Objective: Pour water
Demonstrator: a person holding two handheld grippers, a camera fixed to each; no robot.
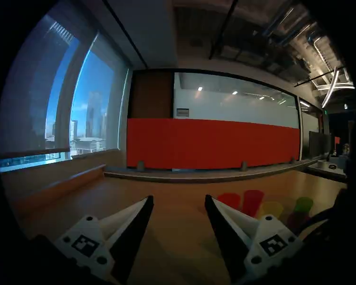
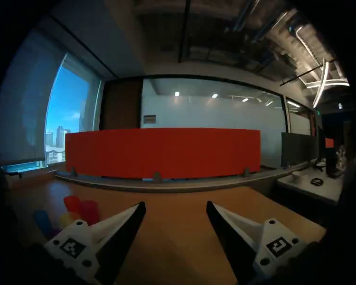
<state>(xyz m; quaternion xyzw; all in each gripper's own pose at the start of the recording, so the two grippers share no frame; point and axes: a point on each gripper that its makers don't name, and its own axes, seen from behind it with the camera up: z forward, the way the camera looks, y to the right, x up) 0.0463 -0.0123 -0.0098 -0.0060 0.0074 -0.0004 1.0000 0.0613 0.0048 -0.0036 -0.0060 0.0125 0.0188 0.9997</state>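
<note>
Several coloured plastic cups stand in a cluster on the wooden table. In the left gripper view I see a red cup (image 1: 229, 199), a pink-red cup (image 1: 252, 202), a yellow cup (image 1: 271, 209) and a green cup (image 1: 303, 204) to the right of my left gripper (image 1: 179, 202), which is open and holds nothing. In the right gripper view the same cluster sits at the lower left: a red cup (image 2: 72, 203), a pink-red cup (image 2: 89, 211) and a blue cup (image 2: 42, 221). My right gripper (image 2: 175, 206) is open with bare table between its fingers.
The wooden table (image 2: 178, 237) stretches ahead to a red divider panel (image 2: 163, 152) along its far edge. Big windows (image 1: 64, 118) line the left side. A grey desk (image 2: 311, 183) with small items and a monitor stands at the right.
</note>
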